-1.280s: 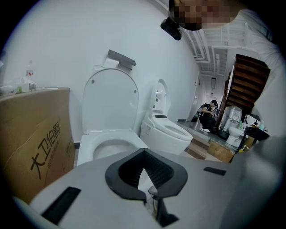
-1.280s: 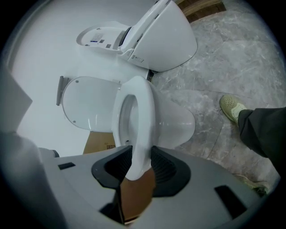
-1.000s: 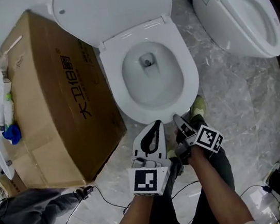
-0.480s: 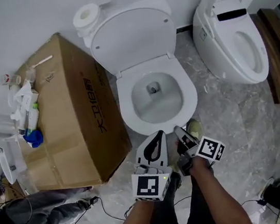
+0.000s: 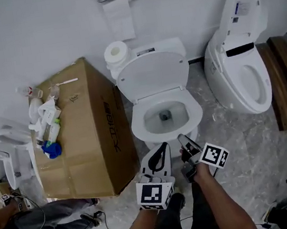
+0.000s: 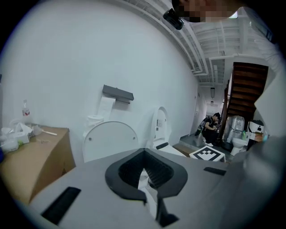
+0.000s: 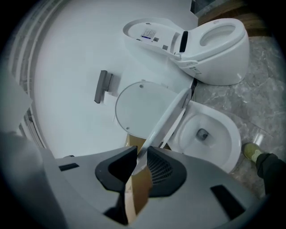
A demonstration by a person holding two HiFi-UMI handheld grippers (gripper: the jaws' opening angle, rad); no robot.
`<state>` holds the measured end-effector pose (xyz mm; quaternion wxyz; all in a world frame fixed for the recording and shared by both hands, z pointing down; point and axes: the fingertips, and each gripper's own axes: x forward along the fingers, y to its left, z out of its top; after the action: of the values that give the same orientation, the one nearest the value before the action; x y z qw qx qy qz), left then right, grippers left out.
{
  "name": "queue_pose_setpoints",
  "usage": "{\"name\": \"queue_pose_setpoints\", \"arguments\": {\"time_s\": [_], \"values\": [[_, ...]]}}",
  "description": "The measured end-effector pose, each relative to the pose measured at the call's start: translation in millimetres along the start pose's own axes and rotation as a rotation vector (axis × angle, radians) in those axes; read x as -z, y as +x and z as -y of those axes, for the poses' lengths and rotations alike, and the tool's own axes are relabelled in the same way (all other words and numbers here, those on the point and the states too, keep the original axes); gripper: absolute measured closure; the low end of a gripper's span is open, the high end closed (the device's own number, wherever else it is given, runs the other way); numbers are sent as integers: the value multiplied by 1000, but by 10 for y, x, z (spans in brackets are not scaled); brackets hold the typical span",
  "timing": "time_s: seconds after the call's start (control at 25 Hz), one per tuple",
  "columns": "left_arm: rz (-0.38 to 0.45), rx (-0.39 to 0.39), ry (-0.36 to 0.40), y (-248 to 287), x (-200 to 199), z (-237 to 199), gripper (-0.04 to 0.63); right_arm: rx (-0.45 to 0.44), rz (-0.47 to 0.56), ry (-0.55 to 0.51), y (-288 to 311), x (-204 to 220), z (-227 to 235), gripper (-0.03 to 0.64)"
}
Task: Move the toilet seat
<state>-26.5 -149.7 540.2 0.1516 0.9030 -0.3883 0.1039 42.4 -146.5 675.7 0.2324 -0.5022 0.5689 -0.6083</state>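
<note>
A white toilet stands against the wall with its round lid (image 5: 153,75) upright behind the bowl (image 5: 165,116). My right gripper (image 5: 182,138) is at the bowl's front edge, shut on the toilet seat (image 7: 167,120). In the right gripper view the seat runs edge-on from the jaws (image 7: 139,154) back to the hinge, lifted off the bowl (image 7: 210,134). Just left of it, my left gripper (image 5: 164,146) hangs in front of the bowl, shut and holding nothing. In the left gripper view it (image 6: 144,154) points at the lid (image 6: 109,141).
A large cardboard box (image 5: 91,140) stands tight against the toilet's left side, with bottles and clutter (image 5: 46,123) on top. A toilet roll (image 5: 116,51) sits on the tank. A second toilet (image 5: 239,78) stands at the right, beside wooden steps (image 5: 282,80). Cables (image 5: 111,222) trail over the floor.
The head view has drawn back and up, so both toilets and the box look smaller. Both grippers keep their place at the bowl's front edge.
</note>
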Motion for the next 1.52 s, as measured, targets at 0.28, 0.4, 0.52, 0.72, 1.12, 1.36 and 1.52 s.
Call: {"name": "queue_pose_setpoints", "arguments": {"time_s": [0.28, 0.4, 0.52, 0.72, 1.12, 1.36, 1.52], "values": [[15, -47, -16, 239, -395, -155, 586, -27, -42, -70, 233, -353, -442, 551], [16, -62, -25, 360, -512, -225, 588, -48, -55, -85, 345, -473, -605, 552], [20, -76, -32, 459, -612, -298, 588, -57, -69, -111, 437, -567, -720, 552], [23, -96, -36, 646, -731, -404, 586, -77, -89, -184, 606, -742, -903, 551], [43, -149, -41, 1006, -927, -636, 587, -106, -158, -431, 935, -1056, -1146, 551], [57, -176, -57, 1198, -1012, -784, 588, -81, -191, -643, 1120, -1190, -1222, 551], [65, -184, -66, 1339, -1028, -862, 588, -38, -178, -755, 1245, -1300, -1238, 554]]}}
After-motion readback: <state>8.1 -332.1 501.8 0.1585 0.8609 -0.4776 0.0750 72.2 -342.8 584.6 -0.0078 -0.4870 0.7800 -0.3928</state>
